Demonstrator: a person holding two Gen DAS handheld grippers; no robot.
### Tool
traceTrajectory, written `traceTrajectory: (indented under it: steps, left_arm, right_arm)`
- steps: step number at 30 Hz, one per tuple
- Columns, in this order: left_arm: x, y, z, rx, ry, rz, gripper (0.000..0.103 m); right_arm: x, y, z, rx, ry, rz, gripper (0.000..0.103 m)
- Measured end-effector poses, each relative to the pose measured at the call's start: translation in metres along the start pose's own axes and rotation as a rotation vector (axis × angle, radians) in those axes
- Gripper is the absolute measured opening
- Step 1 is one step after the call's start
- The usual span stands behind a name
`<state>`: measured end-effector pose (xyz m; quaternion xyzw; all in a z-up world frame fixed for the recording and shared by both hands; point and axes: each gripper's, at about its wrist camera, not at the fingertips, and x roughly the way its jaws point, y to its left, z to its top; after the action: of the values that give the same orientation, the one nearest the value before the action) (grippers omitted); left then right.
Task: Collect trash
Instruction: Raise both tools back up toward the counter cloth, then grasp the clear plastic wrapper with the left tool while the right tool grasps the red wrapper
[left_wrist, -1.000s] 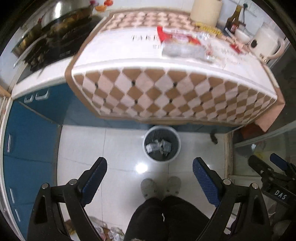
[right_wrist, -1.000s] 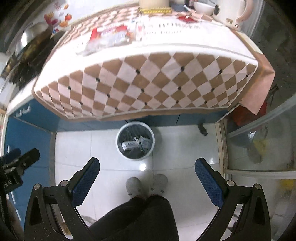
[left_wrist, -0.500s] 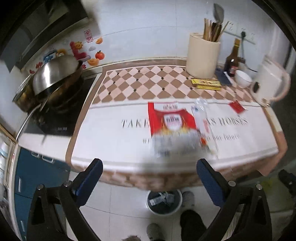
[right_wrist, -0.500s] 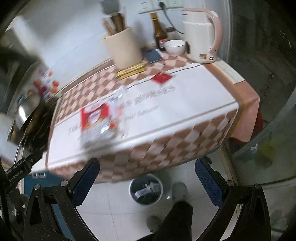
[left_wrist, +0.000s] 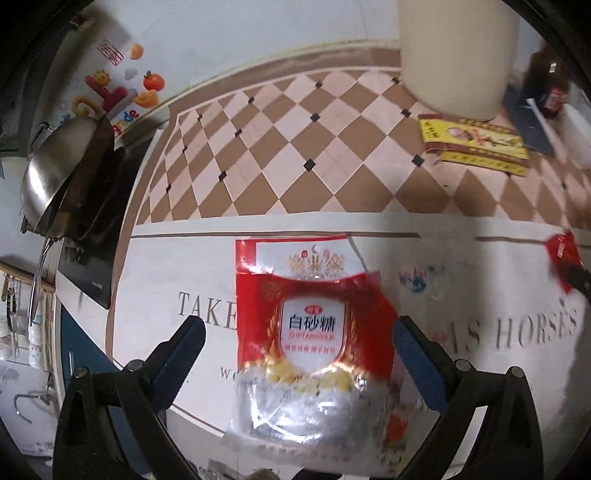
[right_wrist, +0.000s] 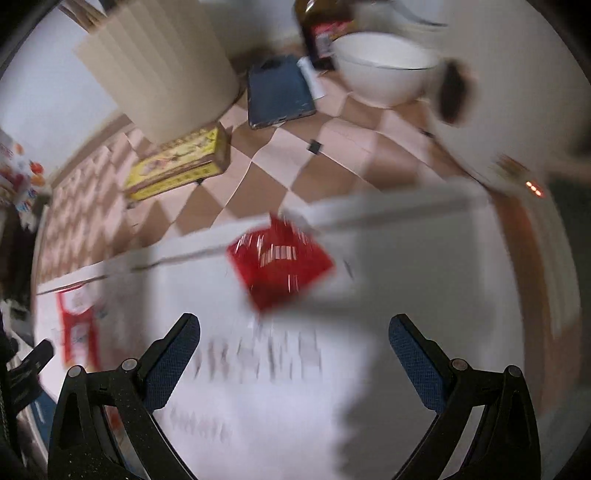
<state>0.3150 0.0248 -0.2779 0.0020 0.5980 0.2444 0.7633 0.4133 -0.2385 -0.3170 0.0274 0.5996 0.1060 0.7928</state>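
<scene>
Between wide-spread left gripper (left_wrist: 297, 341) fingers, sugar bag (left_wrist: 314, 343) lengthwise, top away; right gripper (right_wrist: 293, 338) wide, empty

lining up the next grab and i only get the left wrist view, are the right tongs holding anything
Observer: No. The right tongs are open with nothing between them, over the white part of the cloth.
Operator: what trash is closest to them
Observer: A small red wrapper lies flat just ahead of them, clear of both fingers. It is blurred.
Operator: anything crowding it
Observer: No. The yellow box and the white bowl sit farther back on the checked part.
</scene>
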Motion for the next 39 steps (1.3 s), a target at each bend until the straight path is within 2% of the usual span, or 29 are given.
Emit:
traceTrajectory:
  steps: [2, 3, 5, 6, 8, 10, 12, 14, 15, 16, 17, 18, 19, 20, 21, 25, 29, 34, 37, 39]
  left_arm:
    - [0.008, 0.004, 0.003, -0.020, 0.027, 0.014, 0.103]
    - [0.013, 0.009, 0.003, -0.039, 0.047, 0.019, 0.103]
    - [0.021, 0.015, 0.003, -0.066, 0.083, 0.005, 0.103]
    - [0.023, 0.015, 0.003, -0.070, 0.094, 0.000, 0.103]
    - [0.026, 0.011, 0.007, -0.067, 0.115, -0.014, 0.103]
    - [0.027, 0.001, 0.014, -0.044, 0.122, -0.059, 0.103]
    - [0.026, -0.020, 0.021, 0.006, 0.125, -0.152, 0.103]
    - [0.034, -0.045, 0.027, 0.054, 0.159, -0.249, 0.102]
    - [0.038, -0.054, 0.028, 0.070, 0.175, -0.268, 0.100]
    - [0.044, -0.065, 0.027, 0.095, 0.193, -0.277, 0.085]
    - [0.048, -0.073, 0.025, 0.118, 0.203, -0.274, 0.064]
    - [0.048, -0.077, 0.023, 0.123, 0.188, -0.278, 0.061]
    - [0.045, -0.078, 0.022, 0.119, 0.166, -0.280, 0.041]
    - [0.043, -0.081, 0.020, 0.131, 0.159, -0.279, 0.017]
    - [0.042, -0.084, 0.018, 0.141, 0.152, -0.274, 0.004]
    - [0.023, -0.088, 0.012, 0.179, 0.086, -0.248, 0.000]
    - [-0.020, -0.075, 0.005, 0.174, -0.015, -0.253, 0.000]
    - [-0.075, -0.033, -0.010, 0.126, -0.117, -0.287, 0.000]
    - [-0.093, -0.005, -0.023, 0.100, -0.141, -0.323, 0.000]
    - [-0.096, 0.016, -0.044, 0.085, -0.148, -0.344, 0.000]
  right_arm:
    - [0.023, 0.005, 0.018, -0.039, 0.022, -0.010, 0.089]
    - [0.029, 0.013, 0.025, -0.084, -0.005, -0.040, 0.085]
    - [0.030, 0.028, 0.029, -0.177, -0.059, -0.043, 0.058]
    - [0.031, 0.036, 0.029, -0.223, -0.087, -0.066, 0.052]
    - [0.030, 0.041, 0.028, -0.245, -0.129, -0.046, 0.037]
    - [0.028, 0.037, 0.030, -0.230, -0.135, -0.019, 0.033]
    - [0.026, 0.028, 0.035, -0.192, -0.131, 0.021, 0.031]
    - [0.024, 0.019, 0.037, -0.160, -0.135, 0.033, 0.030]
    - [0.021, 0.012, 0.036, -0.144, -0.138, 0.039, 0.030]
    - [0.019, 0.006, 0.037, -0.127, -0.142, 0.042, 0.030]
    - [0.016, -0.003, 0.037, -0.108, -0.152, 0.047, 0.030]
    - [0.014, -0.008, 0.033, -0.098, -0.160, 0.044, 0.029]
    - [0.011, -0.012, 0.031, -0.095, -0.164, 0.040, 0.029]
    - [0.007, -0.019, 0.028, -0.087, -0.168, 0.034, 0.029]
    - [0.005, -0.026, 0.024, -0.077, -0.170, 0.033, 0.029]
    - [-0.010, -0.048, 0.008, -0.008, -0.188, 0.048, 0.028]
    - [-0.030, -0.054, -0.006, 0.045, -0.217, 0.089, 0.028]
    - [-0.064, -0.040, -0.030, 0.063, -0.267, 0.155, 0.028]
    - [-0.088, -0.024, -0.050, 0.059, -0.296, 0.194, 0.027]
    - [-0.105, -0.010, -0.070, 0.045, -0.316, 0.213, 0.027]
